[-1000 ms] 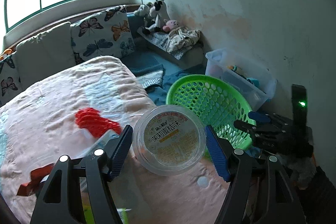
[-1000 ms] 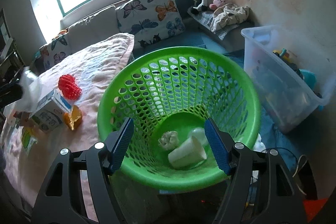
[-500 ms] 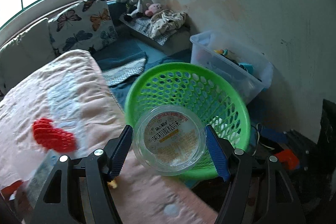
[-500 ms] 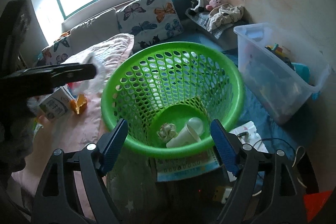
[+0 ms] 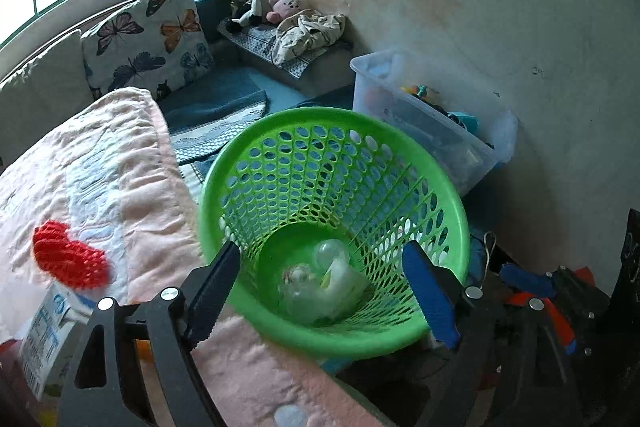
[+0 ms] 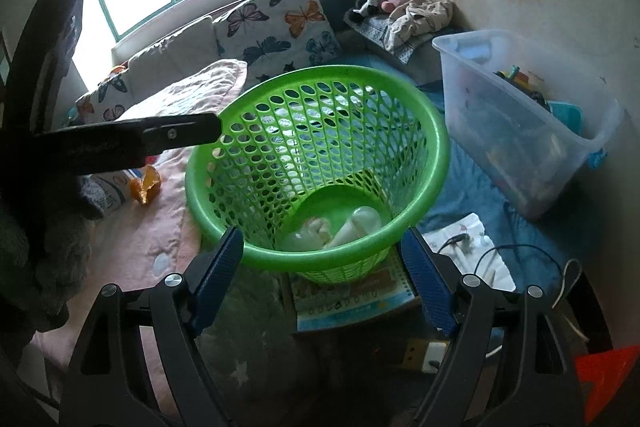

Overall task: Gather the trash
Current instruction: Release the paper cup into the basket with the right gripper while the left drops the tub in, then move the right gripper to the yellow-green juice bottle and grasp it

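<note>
Standing beside a pink quilt, the green basket sits under both hand-held grippers, left widening, right wide, empty

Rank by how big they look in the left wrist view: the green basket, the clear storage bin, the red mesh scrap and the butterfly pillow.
1. green basket
2. clear storage bin and butterfly pillow: look alike, unranked; both lie farther off.
3. red mesh scrap
</note>
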The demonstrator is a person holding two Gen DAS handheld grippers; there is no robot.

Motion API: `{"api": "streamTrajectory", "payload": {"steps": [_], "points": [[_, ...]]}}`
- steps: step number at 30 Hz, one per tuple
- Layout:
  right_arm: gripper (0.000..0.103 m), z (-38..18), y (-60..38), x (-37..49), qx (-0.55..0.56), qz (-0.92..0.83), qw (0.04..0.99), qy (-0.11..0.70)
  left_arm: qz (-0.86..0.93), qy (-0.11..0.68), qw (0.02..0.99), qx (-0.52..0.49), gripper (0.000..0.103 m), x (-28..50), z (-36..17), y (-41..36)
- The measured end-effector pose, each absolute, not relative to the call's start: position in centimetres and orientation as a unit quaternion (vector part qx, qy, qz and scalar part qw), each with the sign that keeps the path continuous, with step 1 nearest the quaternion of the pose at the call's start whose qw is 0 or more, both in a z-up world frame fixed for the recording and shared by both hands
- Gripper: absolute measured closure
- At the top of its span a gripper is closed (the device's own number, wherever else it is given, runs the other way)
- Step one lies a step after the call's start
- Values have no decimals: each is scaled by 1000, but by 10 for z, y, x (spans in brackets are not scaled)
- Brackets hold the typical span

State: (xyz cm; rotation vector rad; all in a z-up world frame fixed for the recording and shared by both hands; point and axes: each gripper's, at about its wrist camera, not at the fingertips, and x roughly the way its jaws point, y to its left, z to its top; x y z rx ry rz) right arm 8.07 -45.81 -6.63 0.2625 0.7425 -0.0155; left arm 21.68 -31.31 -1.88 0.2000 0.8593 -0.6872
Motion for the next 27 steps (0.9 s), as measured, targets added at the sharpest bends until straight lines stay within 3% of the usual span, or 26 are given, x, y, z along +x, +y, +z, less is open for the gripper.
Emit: {"api": "streamTrajectory", "payload": {"steps": [13, 27], "points": [[22, -44, -406, 87, 92, 64, 928, 356, -267, 394, 878, 50, 23, 186, 0, -199], [22, -22, -284, 108, -1, 229, 904, 361, -163, 365, 917, 1, 23, 154, 21, -46]]}}
